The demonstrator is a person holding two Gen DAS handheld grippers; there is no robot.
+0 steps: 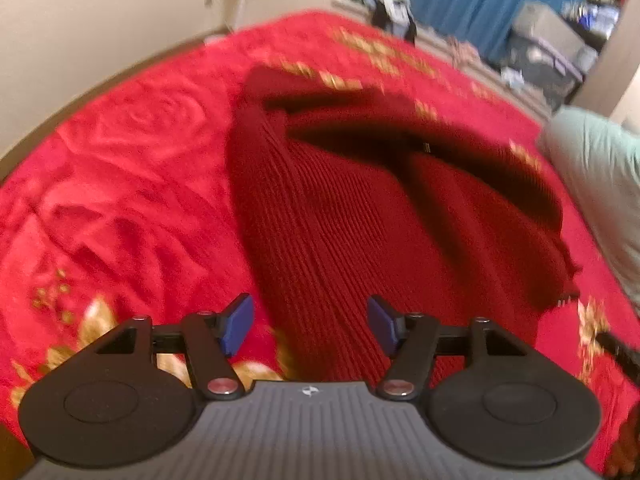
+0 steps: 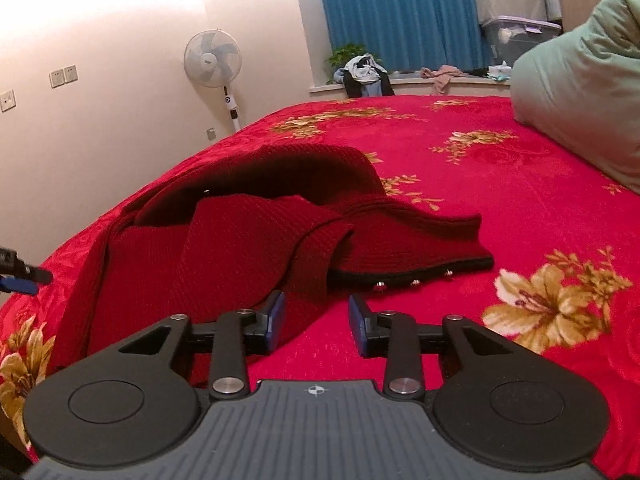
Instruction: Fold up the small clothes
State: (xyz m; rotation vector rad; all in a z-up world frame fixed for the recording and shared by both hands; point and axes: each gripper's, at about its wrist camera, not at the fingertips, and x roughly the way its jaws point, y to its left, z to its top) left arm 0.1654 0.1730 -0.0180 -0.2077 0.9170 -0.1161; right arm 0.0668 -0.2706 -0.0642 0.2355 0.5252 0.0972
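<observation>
Warm indoor light, left wrist view motion-blurred, wall glare, fisheye-bent edges

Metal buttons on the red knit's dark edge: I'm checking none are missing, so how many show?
4 buttons along the red knit's dark hem, and one farther back. Folds may hide more.

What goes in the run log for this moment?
left claw open, over sweater | right claw open, empty | sweater rumpled on blanket

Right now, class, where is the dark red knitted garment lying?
The dark red knitted garment lies crumpled on the red floral bedspread, just ahead of both open grippers, left and right, with the green pillow far to its right.
</observation>
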